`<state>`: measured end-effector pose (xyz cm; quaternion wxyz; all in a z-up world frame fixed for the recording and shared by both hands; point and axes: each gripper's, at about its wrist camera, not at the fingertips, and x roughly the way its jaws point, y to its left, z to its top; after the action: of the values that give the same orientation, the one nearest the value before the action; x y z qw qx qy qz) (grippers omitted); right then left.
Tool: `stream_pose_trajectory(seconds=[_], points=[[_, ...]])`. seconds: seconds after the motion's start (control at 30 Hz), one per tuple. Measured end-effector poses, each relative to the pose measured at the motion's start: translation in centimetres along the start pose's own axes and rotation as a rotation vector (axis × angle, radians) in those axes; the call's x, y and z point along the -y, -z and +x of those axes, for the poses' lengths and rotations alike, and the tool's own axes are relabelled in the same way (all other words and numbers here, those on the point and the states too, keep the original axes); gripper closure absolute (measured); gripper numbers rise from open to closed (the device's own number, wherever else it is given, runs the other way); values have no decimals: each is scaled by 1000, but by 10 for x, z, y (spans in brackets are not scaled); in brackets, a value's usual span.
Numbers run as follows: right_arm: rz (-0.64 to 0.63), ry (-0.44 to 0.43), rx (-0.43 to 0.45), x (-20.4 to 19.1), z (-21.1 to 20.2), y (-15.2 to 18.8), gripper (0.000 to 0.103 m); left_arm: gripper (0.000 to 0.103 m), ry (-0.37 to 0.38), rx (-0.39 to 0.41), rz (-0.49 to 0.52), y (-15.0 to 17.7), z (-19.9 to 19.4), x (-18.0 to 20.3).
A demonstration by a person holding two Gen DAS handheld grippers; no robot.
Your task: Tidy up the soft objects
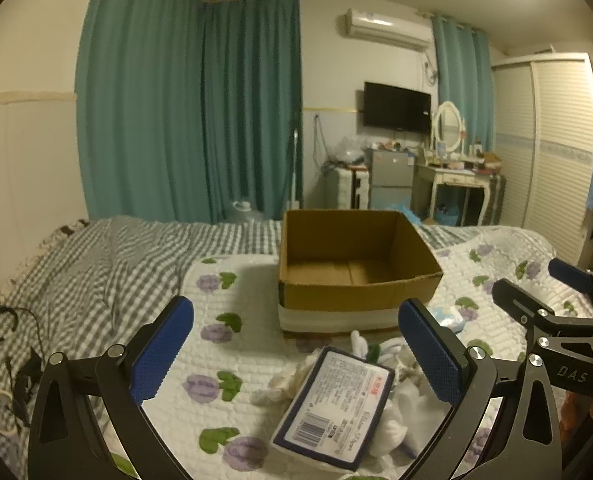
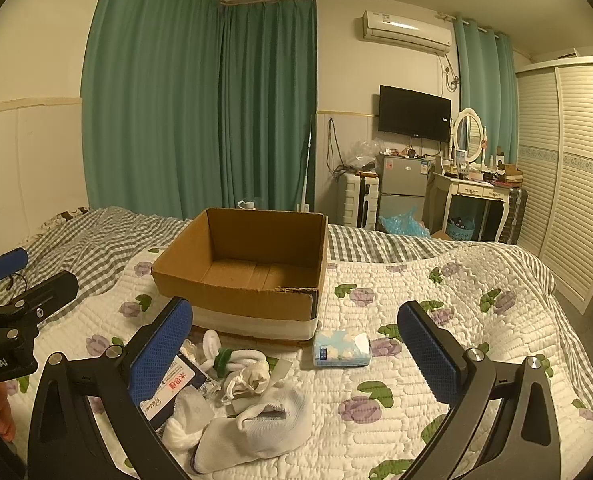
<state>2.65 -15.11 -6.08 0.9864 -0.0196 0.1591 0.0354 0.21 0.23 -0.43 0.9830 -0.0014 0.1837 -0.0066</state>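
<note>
Left wrist: tissue pack (image 1: 332,402) flat, long axis toward cardboard box (image 1: 356,280).

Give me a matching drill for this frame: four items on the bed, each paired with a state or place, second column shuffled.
Column 1:
1. cardboard box
2. light blue tissue pack
3. white sock
4. navy-edged packet

Column 2:
A. crumpled in the pile nearest the right gripper
B. open-topped, nothing visible inside
C. lying barcode side up between the left gripper's fingers
D. lying flat by the box's near right corner

Pairs: 1-B, 2-D, 3-A, 4-C
</note>
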Motion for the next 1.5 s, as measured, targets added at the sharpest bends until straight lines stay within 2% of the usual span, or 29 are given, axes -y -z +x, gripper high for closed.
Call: stream_pose_trajectory(seconds=[1.23,1.4,1.5], points=[[-14,-7,-8,5,1,-4,0,0,-2,-7,-23,0,0,-3],[-33,-24,-126,8,19,3,0,0,13,-80,-4,9,16,-2],[-39,-45,-254,9,41,21,0,0,35,-151,-3,21,30,-2]])
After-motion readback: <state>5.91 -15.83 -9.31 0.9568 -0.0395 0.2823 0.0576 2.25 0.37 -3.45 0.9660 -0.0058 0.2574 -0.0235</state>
